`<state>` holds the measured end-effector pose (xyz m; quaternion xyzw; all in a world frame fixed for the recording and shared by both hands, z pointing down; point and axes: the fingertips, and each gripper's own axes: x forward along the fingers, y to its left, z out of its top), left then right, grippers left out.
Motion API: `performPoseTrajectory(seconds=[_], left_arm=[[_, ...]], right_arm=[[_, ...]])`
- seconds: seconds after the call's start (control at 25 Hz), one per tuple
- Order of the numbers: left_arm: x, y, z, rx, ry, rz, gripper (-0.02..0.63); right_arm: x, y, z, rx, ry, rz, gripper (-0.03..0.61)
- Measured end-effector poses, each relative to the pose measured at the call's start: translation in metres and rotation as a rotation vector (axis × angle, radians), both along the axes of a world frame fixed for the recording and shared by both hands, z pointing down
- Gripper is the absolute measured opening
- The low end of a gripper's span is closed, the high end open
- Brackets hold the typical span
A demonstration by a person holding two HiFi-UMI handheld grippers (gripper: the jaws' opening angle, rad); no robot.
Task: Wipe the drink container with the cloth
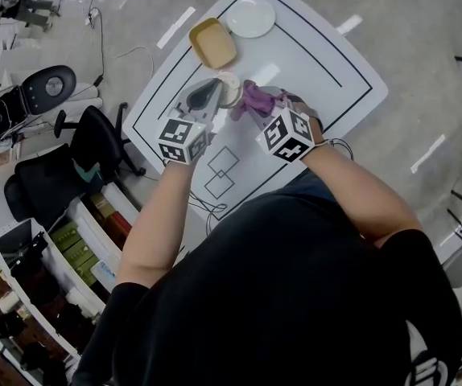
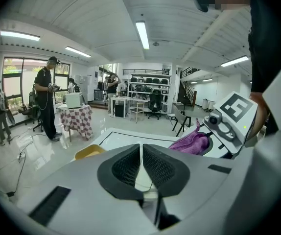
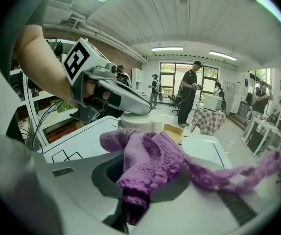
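Note:
A white drink container [image 1: 229, 87] stands on the white table [image 1: 327, 63] marked with black lines. My left gripper [image 1: 216, 92] reaches it from the left, and its jaws are shut on the container's thin rim [image 2: 143, 180]. In the right gripper view its tip [image 3: 147, 110] lies over the container's top [image 3: 136, 122]. My right gripper [image 1: 258, 104] is shut on a bunched purple cloth [image 1: 254, 98], held right beside the container. The cloth [image 3: 150, 155] fills the jaws and one end trails off to the right. It hides the right pads.
A yellow tub [image 1: 212, 43] and a white plate [image 1: 250, 18] sit further back on the table. A black office chair [image 1: 94, 143] and stocked shelves [image 1: 54, 280] are on the left. A person [image 2: 46, 97] stands in the room behind.

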<state>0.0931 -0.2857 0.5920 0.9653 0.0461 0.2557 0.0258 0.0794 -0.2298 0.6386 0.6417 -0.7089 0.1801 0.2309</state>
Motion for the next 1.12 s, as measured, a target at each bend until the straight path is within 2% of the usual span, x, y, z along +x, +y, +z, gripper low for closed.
performPoseTrajectory(seconds=[0.12, 0.52, 0.6, 0.88, 1.12], left_arm=[[0.002, -0.001, 0.001, -0.001, 0.011, -0.013, 0.034], [0.009, -0.006, 0.008, -0.001, 0.031, -0.027, 0.032], [0.008, -0.007, 0.008, 0.004, 0.039, -0.029, 0.032], [0.008, -0.008, 0.009, 0.01, 0.059, -0.007, 0.028], [0.011, -0.011, 0.005, 0.022, 0.063, -0.016, 0.028]], right_arm=[[0.006, -0.004, 0.017, -0.015, 0.002, -0.001, 0.08], [0.015, -0.014, 0.119, -0.194, -0.016, -0.054, 0.081], [0.015, -0.017, 0.129, -0.206, -0.024, -0.071, 0.081], [0.024, -0.001, 0.121, -0.227, -0.043, -0.173, 0.084], [0.063, 0.019, 0.1, -0.23, -0.019, -0.24, 0.084]])
